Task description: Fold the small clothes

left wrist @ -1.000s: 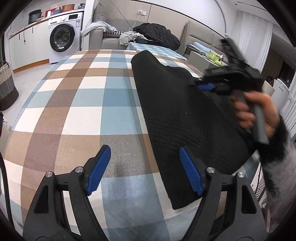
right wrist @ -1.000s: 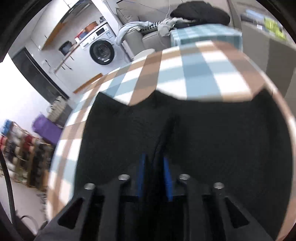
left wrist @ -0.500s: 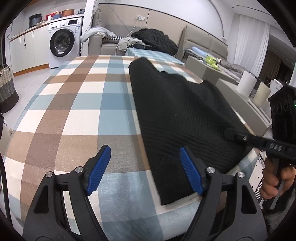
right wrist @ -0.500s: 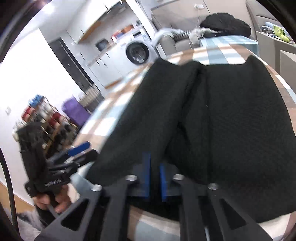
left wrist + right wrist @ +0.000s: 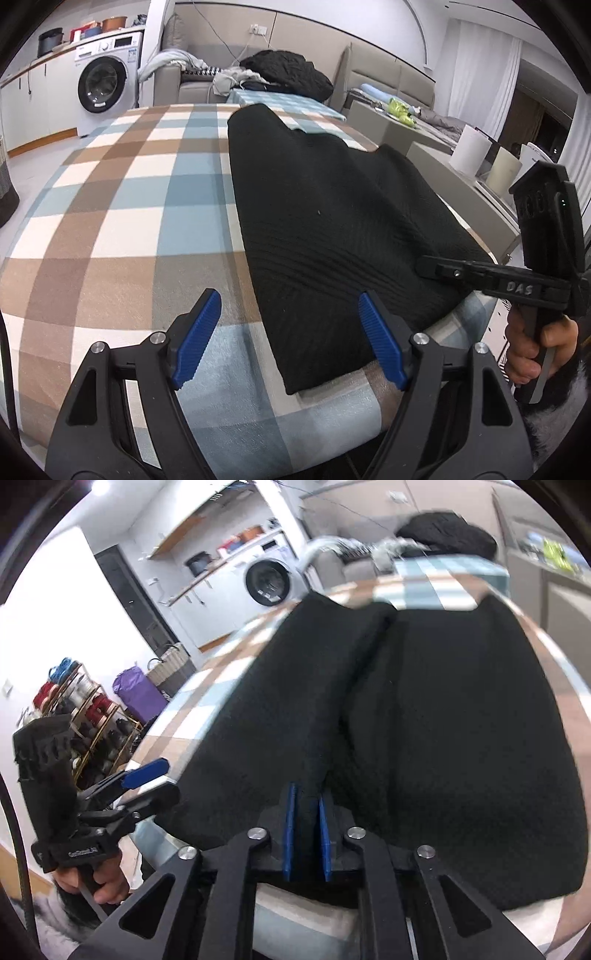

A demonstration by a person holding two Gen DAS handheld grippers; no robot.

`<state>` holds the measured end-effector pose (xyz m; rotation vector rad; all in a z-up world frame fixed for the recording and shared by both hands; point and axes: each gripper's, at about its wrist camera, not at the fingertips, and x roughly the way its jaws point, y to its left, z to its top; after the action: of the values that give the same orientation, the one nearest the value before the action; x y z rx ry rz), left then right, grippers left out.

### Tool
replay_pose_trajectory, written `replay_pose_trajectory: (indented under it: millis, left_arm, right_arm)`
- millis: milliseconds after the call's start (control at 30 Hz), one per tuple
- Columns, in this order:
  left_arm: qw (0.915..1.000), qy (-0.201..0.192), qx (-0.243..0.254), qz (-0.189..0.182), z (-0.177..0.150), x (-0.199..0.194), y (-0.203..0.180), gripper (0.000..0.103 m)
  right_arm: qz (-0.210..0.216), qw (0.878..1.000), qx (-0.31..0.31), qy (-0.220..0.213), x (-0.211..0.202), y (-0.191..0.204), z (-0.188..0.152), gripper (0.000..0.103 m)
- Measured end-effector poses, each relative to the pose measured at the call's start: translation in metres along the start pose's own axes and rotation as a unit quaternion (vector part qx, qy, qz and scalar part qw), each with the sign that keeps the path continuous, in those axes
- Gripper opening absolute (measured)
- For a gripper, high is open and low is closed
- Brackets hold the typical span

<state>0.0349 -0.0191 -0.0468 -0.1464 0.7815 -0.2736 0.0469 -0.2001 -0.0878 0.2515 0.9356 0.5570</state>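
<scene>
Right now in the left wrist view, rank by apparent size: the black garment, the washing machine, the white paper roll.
1. black garment, largest by far
2. washing machine
3. white paper roll, smallest

The machine sits farther back, so its true size is understated.

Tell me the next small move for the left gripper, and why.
Probably ease the left gripper forward and close on the black garment's near corner. Its jaws stand open and empty, straddling that edge, while the right gripper already pinches the hem on the checked tablecloth.

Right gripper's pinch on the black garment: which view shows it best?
Right wrist. The right gripper has its blue pads closed on a fold of the black garment, seen close up. The left wrist view shows that gripper side-on at the garment's edge, pads hidden.
</scene>
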Motion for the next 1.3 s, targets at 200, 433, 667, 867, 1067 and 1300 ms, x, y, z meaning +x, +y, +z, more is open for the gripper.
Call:
replay_pose_trajectory:
  millis: [200, 433, 667, 867, 1067, 1300]
  left_arm:
    - [1.0000, 0.005, 0.008, -0.003, -0.003, 0.002, -0.004, 0.075]
    - [0.9996, 0.000, 0.027, -0.003, -0.006, 0.000, -0.013, 0.075]
    - [0.9991, -0.015, 0.038, -0.014, -0.008, -0.009, -0.022, 0.075]
    - [0.9958, -0.038, 0.081, -0.023, -0.011, -0.011, -0.042, 0.075]
    - [0.9925, 0.014, 0.122, 0.000, -0.020, 0.013, -0.055, 0.075]
    - [0.9963, 0.006, 0.083, -0.024, -0.014, 0.003, -0.043, 0.075]
  right_arm:
    - [0.006, 1.000, -0.014, -0.014, -0.008, 0.003, -0.012, 0.014]
    - [-0.016, 0.999, -0.036, -0.019, -0.019, 0.008, -0.011, 0.006]
    - [0.013, 0.998, -0.050, -0.023, -0.029, 0.010, -0.025, 0.025]
    - [-0.007, 0.997, -0.064, -0.043, -0.020, 0.010, -0.024, 0.009]
    - [-0.010, 0.999, -0.044, -0.021, -0.023, 0.000, -0.012, 0.016]
    - [-0.014, 0.999, -0.012, -0.032, -0.021, -0.016, 0.026, 0.050]
